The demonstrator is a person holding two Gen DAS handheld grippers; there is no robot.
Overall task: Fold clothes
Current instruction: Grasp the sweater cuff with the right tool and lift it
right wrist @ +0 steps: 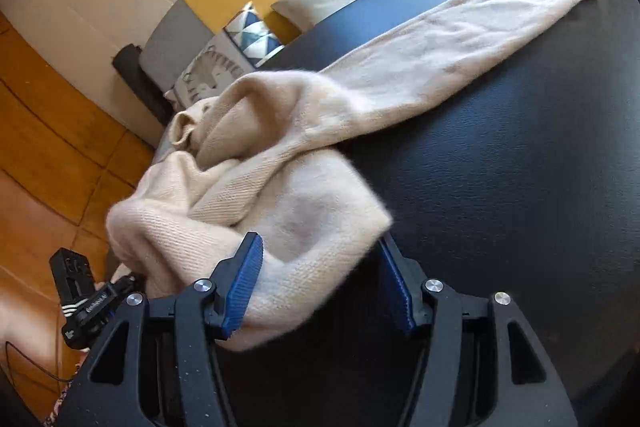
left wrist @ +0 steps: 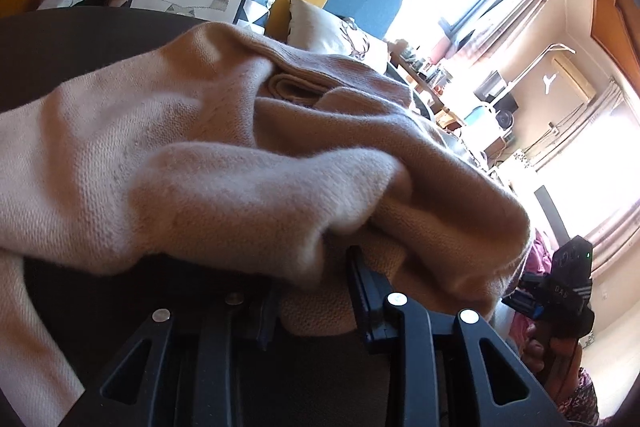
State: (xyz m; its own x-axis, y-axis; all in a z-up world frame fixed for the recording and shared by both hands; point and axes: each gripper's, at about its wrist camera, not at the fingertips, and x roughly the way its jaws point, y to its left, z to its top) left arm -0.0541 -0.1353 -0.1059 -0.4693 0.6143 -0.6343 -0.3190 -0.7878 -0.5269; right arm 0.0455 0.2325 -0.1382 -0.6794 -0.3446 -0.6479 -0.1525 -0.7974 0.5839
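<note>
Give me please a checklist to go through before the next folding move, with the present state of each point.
1. Fabric between the left tongs: ok, the sweater fills the gap. Firm grip: cannot tell.
2. Fabric between the right tongs: ok, a fold lies between the blue pads. Firm grip: cannot tell.
3. Sweater body flat: not ok, it is bunched in thick folds.
4. Sleeve laid out: ok, it lies stretched on the table.
5. Whole sweater on the table: not ok, its left part seems to reach past the edge, above the floor.
</note>
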